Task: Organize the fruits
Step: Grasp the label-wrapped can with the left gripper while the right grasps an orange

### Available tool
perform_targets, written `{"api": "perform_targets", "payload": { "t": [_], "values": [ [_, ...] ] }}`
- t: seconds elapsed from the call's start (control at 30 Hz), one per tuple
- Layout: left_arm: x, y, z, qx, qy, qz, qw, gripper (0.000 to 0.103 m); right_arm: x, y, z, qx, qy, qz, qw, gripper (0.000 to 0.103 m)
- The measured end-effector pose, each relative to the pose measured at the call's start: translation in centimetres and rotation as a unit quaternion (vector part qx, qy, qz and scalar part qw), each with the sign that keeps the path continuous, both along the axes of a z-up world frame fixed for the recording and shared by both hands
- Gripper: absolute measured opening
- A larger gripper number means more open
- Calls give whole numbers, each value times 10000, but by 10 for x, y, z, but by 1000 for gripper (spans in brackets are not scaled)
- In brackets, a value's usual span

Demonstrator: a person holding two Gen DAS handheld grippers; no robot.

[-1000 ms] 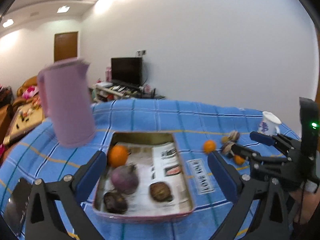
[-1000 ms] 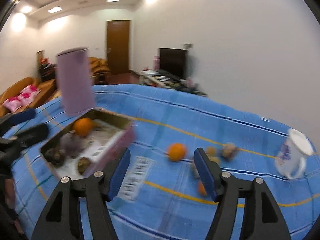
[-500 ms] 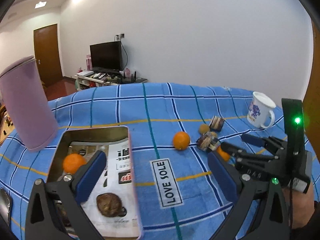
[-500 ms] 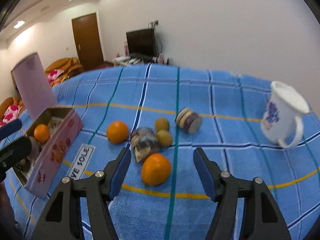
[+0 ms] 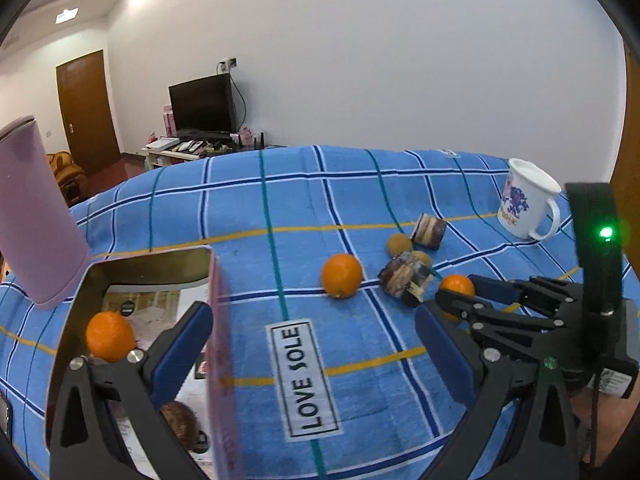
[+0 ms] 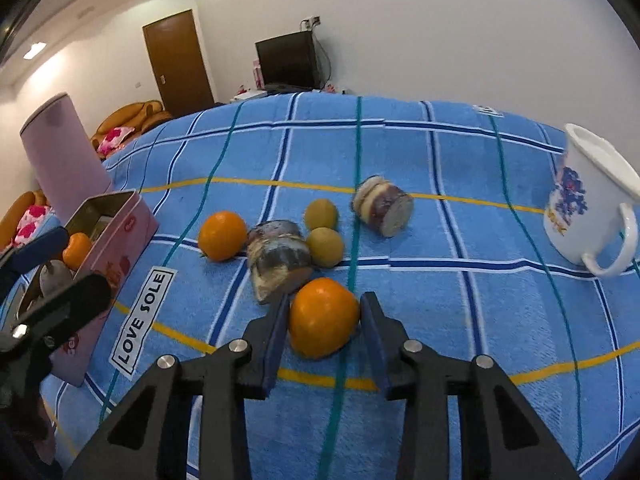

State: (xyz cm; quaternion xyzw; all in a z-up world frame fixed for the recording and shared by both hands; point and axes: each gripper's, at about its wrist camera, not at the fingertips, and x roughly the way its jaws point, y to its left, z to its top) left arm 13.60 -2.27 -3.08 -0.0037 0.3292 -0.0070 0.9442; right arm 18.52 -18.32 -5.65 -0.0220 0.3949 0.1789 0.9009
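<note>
The right gripper (image 6: 323,320) has its jaws closing around an orange (image 6: 323,317), which lies on the blue checked cloth (image 6: 460,320) between the 2 blue pads; the left pad meets its skin and the right pad stands at its edge, so the fruit is nipped rather than free. The orange is smooth, glossy and slightly flattened, deep orange with a darker underside; it is nearly round, so no long axis or pointing end can be told. Just beyond the left fingertip a mottled brown-and-grey cylindrical piece (image 6: 280,258) lies on its side, touching or almost touching the orange and crowding that finger. Farther out from the claw sit 2 small yellow-green fruits (image 6: 326,246), a second orange (image 6: 222,235) to the left of them, and another layered cylinder (image 6: 382,205) tipped over to the right. A white mug (image 6: 592,204) with a blue print stands well off to the right. Far to the left are the pink tin (image 6: 120,248), holding a third orange (image 6: 77,250) among other items, and a tall pink canister (image 6: 64,160) behind it. The left gripper (image 5: 312,344) hovers with its jaws spread wide and nothing between them, over the tin's near edge and a "LOVE SOLE" label (image 5: 306,376) on the cloth.
</note>
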Motion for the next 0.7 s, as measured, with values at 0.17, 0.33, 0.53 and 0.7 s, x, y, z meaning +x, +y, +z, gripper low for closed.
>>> {"api": "perform_targets", "payload": {
  "t": [0.17, 0.33, 0.53, 0.7],
  "values": [
    [12, -16, -4, -55, 45, -109, 9999, 100, 1, -22, 4, -257, -233, -473, 9983, 38],
    [30, -43, -11, -24, 138, -388, 9991, 90, 1, -41, 6, -130, -224, -697, 9972, 38],
    [54, -67, -22, 179, 228, -703, 9971, 82, -3, -64, 8, 122, -230, -915, 9955, 38],
    [68, -82, -31, 327, 412, -1004, 9936, 75, -4, -66, 8, 211, -255, -953, 9949, 38]
  ]
}}
